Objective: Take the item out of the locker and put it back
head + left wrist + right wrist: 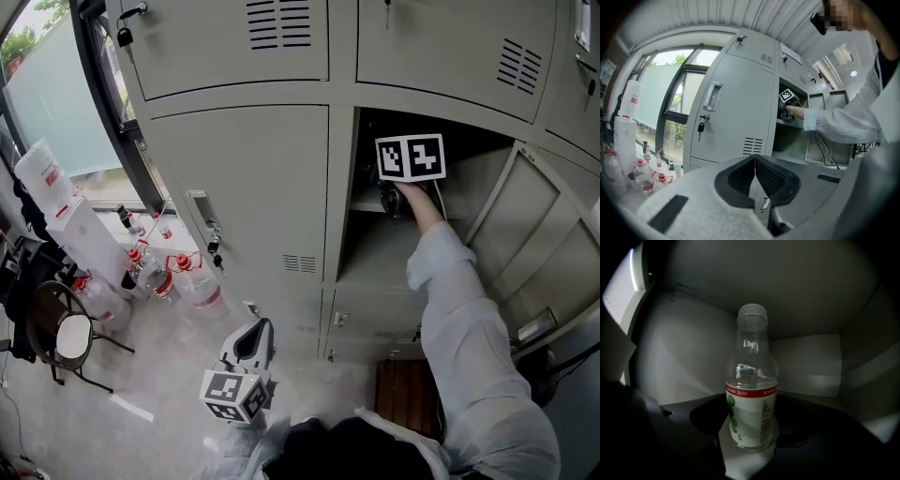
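Observation:
A clear plastic bottle [751,399] with a white-and-green label, a red band and a pale cap stands upright inside the dark locker compartment [375,258]. My right gripper [751,430] reaches into that compartment, its dark pads against both sides of the bottle's lower body. In the head view only its marker cube [410,157] and the sleeved arm show at the opening; the bottle is hidden there. My left gripper [251,342] hangs low in front of the lockers, away from the compartment, its pads [764,176] pressed together with nothing between them.
The compartment's door [539,244] swings open to the right. The neighbouring locker door [244,187] is closed, with a padlock [214,246] hanging at its handle. Several water bottles [178,277] and a stool [70,337] stand on the floor at the left by the window.

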